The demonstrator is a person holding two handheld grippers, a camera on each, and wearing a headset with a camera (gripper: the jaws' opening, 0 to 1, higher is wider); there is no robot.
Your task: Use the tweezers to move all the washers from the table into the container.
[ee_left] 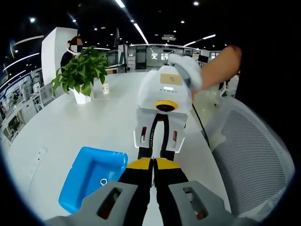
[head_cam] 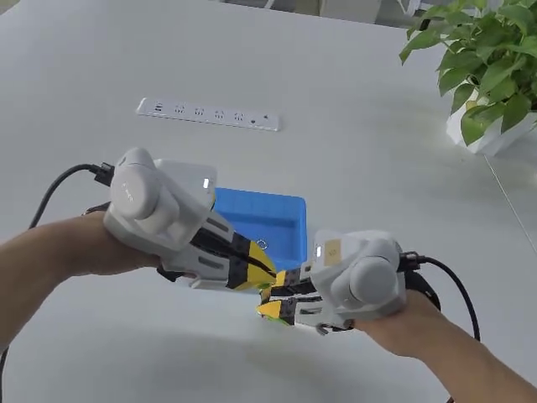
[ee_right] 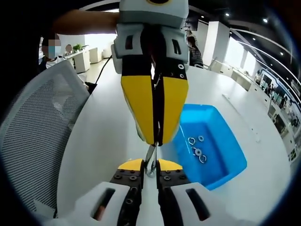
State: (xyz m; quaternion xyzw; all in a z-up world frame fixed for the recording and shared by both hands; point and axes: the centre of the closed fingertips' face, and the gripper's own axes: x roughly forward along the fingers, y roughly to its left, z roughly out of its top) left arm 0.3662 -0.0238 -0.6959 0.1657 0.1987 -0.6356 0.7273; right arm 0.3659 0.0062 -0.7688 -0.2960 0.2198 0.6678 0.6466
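Blue container (ee_right: 221, 141) holds washers (ee_right: 197, 151). Steel tweezers (ee_right: 151, 153) span both claws over white table (head_cam: 336, 101); left gripper (ee_right: 155, 140) and right gripper (ee_right: 150, 165) both clamped on them.

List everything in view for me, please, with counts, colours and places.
table: one, white, under everything
container: one, blue, on the table beside the gripper tips
washers: at least four, metal, in the container
tweezers: one, metal, between both grippers' tips
power strip: one, white, far across the table
plant: one, green, white pot, table's far right
chair: one, white mesh, beside the table
person: one, dark clothes, behind the plant
left gripper: one, white and yellow, shut on the tweezers
right gripper: one, white and yellow, shut on the tweezers
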